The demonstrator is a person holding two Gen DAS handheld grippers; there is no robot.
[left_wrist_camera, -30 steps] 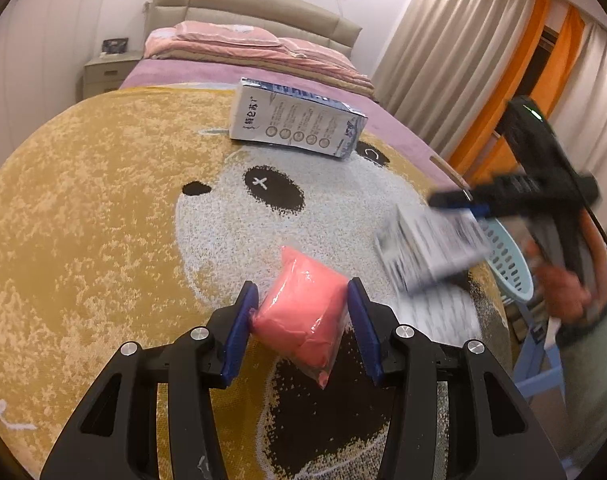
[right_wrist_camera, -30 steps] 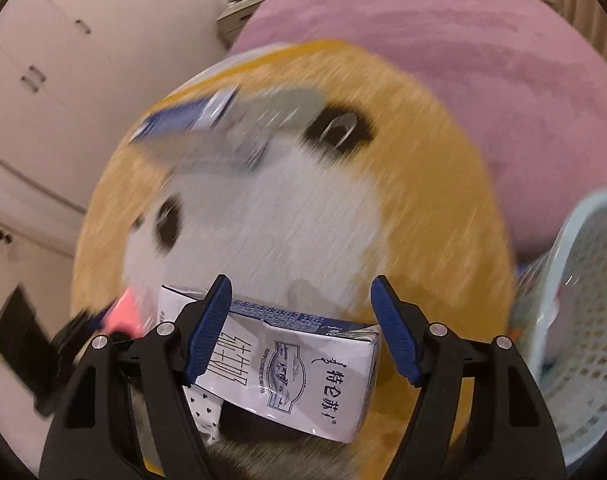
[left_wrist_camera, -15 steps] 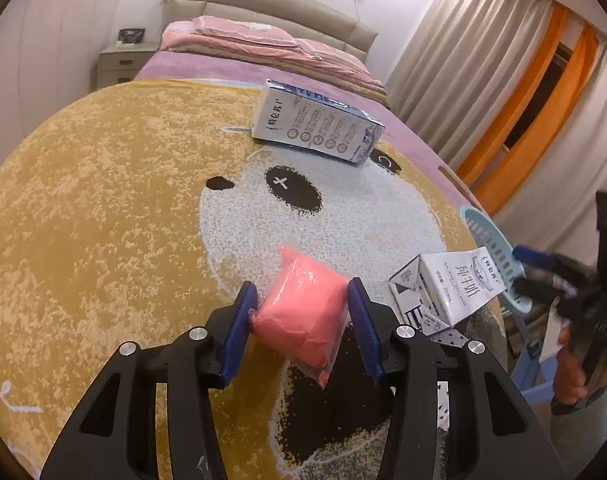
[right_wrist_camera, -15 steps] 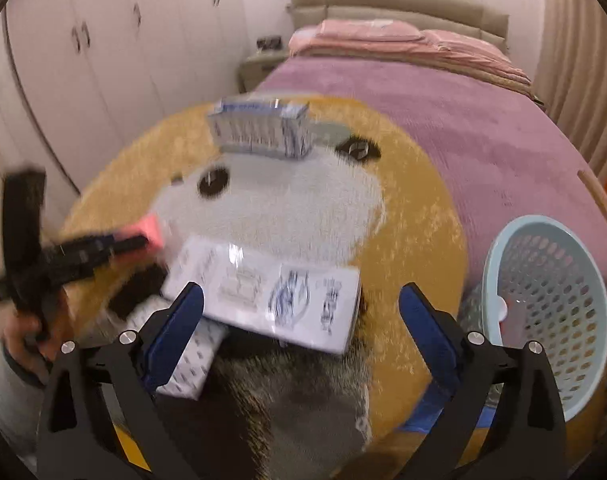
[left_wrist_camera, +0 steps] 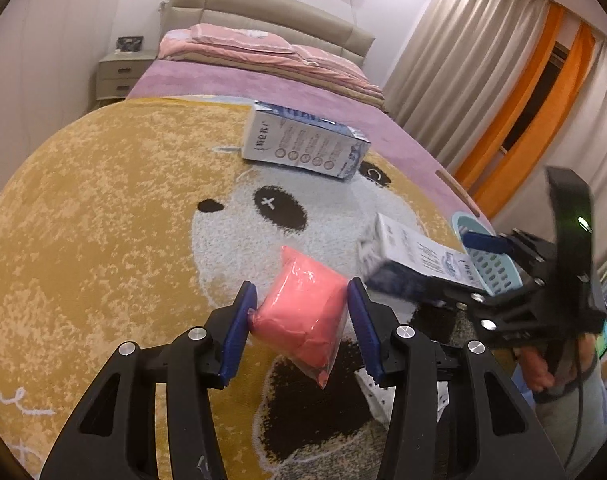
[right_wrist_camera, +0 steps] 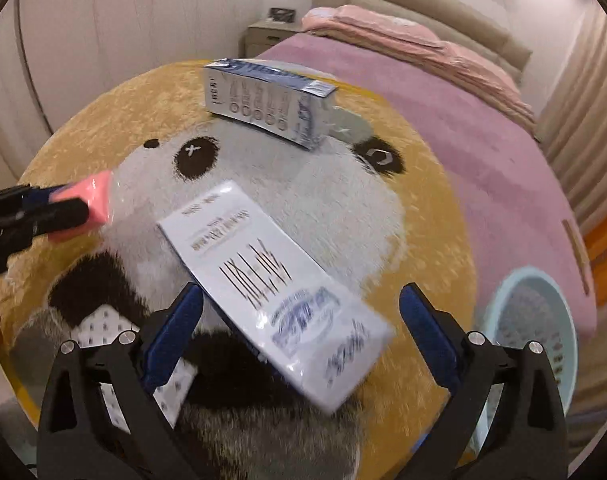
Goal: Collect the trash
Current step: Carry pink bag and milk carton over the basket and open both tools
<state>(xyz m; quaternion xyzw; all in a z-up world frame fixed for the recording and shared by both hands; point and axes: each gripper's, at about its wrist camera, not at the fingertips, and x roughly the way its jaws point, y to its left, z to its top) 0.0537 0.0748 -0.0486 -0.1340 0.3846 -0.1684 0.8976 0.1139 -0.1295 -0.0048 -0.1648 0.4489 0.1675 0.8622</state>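
My left gripper (left_wrist_camera: pixel 301 322) is shut on a pink plastic packet (left_wrist_camera: pixel 303 314) and holds it above the round bear-face rug (left_wrist_camera: pixel 103 240). It also shows at the left of the right wrist view (right_wrist_camera: pixel 83 204). My right gripper (right_wrist_camera: pixel 301 324) is wide open; a white milk carton (right_wrist_camera: pixel 271 284) lies tilted between its jaws, blurred, touching neither pad. That carton shows in the left wrist view (left_wrist_camera: pixel 419 252) beside the right gripper (left_wrist_camera: pixel 483 264). A second, blue-and-white carton (right_wrist_camera: pixel 267 102) lies on the rug's far side (left_wrist_camera: pixel 303 146).
A light blue mesh basket (right_wrist_camera: pixel 531 328) stands right of the rug, also in the left wrist view (left_wrist_camera: pixel 483 260). A spotted white wrapper (right_wrist_camera: pixel 103 328) lies on the rug near me. A purple bed (right_wrist_camera: pixel 443 92) and nightstand (left_wrist_camera: pixel 119 76) lie beyond.
My right gripper has opened wide and the white carton now sits loose and tilted between its jaws. The left gripper has kept its hold on the pink packet and shifted slightly.
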